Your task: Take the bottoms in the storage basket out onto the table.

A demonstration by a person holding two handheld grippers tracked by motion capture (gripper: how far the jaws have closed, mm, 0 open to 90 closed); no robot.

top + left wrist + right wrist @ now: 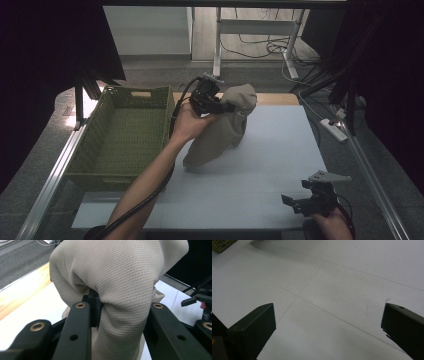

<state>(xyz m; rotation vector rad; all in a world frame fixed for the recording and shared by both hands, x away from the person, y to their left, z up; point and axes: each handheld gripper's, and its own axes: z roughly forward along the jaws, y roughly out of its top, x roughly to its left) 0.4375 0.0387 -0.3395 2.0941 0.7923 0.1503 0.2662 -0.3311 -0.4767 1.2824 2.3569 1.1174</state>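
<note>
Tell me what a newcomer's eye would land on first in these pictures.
First, the beige cloth at the middle of the white table, bunched and lifted by the left gripper, its lower end trailing down to the surface. Next, the green woven basket at the table's left edge, beside the cloth. Last, the right gripper at the near right corner, jaws apart over bare table.

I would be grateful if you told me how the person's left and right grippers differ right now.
The left gripper is raised over the far side of the white table, clamped on a beige knitted cloth; the right gripper sits low at the near edge, jaws wide apart and holding nothing. Both are black, two-jawed and hand-held.
</note>
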